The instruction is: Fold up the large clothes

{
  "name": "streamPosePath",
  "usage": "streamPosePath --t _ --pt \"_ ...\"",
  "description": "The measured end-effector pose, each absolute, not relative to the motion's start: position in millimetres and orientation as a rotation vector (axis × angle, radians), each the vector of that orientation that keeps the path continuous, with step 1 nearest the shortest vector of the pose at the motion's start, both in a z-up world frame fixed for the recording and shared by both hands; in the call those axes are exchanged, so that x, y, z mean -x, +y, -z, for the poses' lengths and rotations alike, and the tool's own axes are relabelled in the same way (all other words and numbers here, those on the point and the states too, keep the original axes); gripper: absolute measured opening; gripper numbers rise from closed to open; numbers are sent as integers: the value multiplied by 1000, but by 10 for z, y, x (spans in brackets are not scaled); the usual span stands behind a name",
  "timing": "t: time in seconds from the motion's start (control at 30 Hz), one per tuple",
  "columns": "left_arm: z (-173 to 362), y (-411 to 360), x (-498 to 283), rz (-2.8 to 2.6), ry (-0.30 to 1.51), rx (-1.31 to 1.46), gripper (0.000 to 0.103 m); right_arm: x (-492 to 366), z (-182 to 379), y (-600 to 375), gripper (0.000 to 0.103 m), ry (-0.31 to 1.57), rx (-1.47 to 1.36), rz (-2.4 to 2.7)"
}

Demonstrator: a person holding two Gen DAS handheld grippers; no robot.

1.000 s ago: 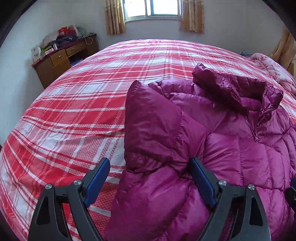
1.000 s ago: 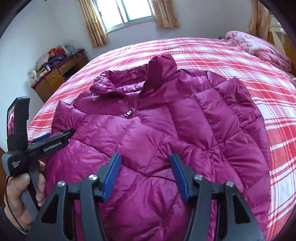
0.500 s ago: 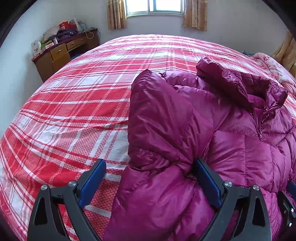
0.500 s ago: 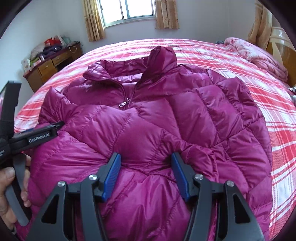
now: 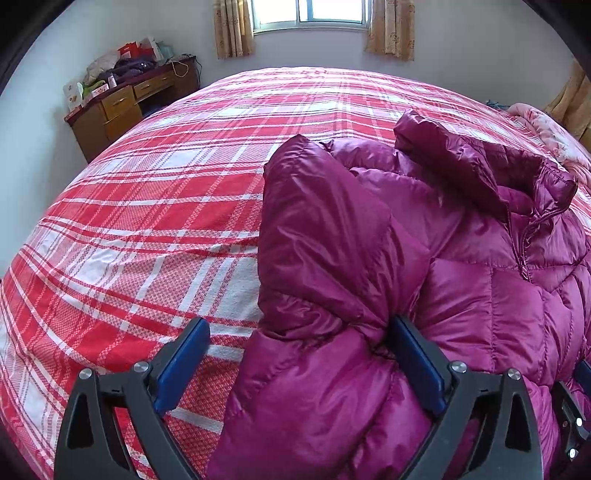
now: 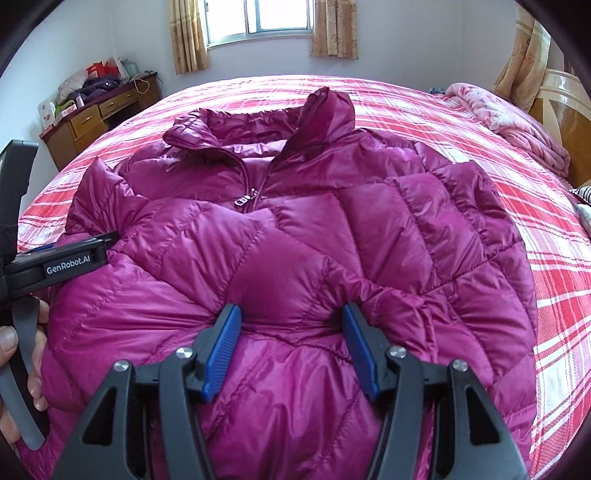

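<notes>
Magenta on red plaid

A glossy magenta quilted down jacket (image 6: pixel 295 236) lies on a bed sheet (image 5: pixel 155 206) checked in red, pink and white. The curtains (image 6: pixel 186 35) are tan with a faint print, the desk (image 5: pixel 122 107) brown wood, and the crumpled blanket (image 6: pixel 517 125) pale pink floral.
</notes>
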State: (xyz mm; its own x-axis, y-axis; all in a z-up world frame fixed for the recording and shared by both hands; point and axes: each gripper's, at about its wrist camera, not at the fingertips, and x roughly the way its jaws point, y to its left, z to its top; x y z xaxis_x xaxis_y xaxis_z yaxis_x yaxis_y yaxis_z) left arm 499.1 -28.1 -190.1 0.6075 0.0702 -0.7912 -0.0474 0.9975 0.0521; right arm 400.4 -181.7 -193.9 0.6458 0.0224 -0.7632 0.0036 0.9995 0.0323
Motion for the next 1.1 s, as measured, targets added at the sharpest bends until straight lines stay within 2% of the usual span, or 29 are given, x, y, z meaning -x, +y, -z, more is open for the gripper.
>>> streamPosePath --t 0.9,1.1 --pt "1903 -280 -4981 -71 913 -25 99 -4017 1947 -1762 60 869 -3 9" --pt "1543 -144 -4809 -98 860 30 99 -3976 1753 -1884 62 895 -42 -83"
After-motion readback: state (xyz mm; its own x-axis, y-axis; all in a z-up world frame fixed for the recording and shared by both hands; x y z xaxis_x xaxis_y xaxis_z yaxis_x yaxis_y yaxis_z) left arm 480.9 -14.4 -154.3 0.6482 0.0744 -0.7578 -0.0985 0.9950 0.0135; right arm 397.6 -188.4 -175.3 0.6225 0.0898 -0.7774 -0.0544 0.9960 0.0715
